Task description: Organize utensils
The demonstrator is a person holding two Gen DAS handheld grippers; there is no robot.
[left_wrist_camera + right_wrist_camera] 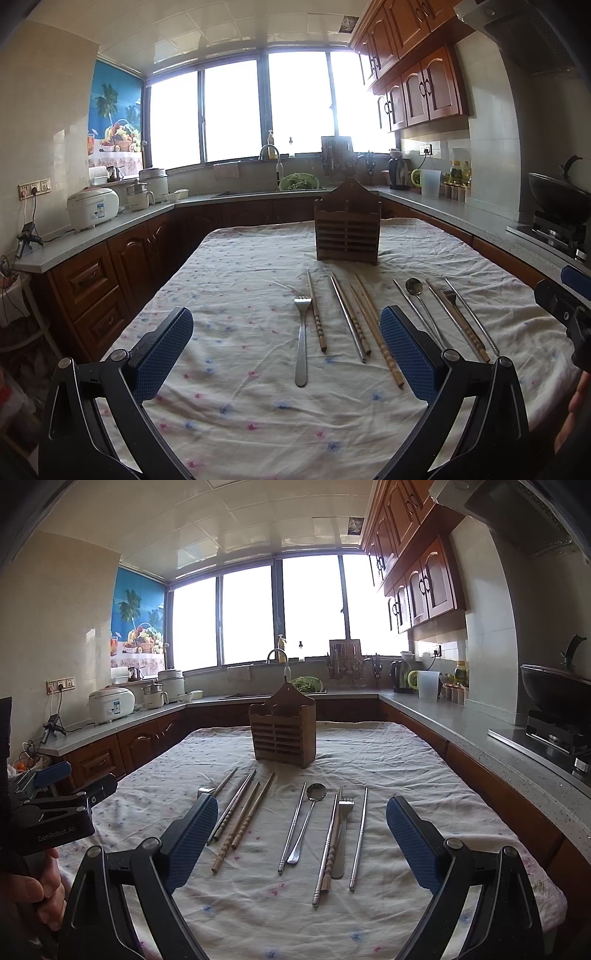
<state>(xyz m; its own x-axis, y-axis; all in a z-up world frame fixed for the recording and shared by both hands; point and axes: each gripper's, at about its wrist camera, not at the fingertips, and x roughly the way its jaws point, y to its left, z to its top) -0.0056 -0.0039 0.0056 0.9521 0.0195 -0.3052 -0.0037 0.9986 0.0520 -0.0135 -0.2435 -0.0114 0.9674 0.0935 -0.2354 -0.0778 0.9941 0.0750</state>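
Note:
A slatted wooden utensil holder (347, 225) (283, 729) stands empty at the far middle of the cloth-covered table (240, 266). In front of it lie a steel fork (302, 339), wooden chopsticks (317, 314) (243, 819), metal chopsticks (347, 317) (291, 830), a steel spoon (413, 286) (308, 819) and a second fork (343, 834). My left gripper (286, 350) hovers open over the near side, holding nothing, with the first fork between its fingers' lines. My right gripper (303, 840) is open and empty above the spoon group. Each gripper shows at the other view's edge.
Kitchen counters wrap around the table on three sides. A rice cooker (92, 210) sits on the left counter, a sink (280, 690) under the window, a kettle and jug (428, 685) at the right, and a wok on a stove (557, 698). A hand (33, 890) holds the left gripper's handle.

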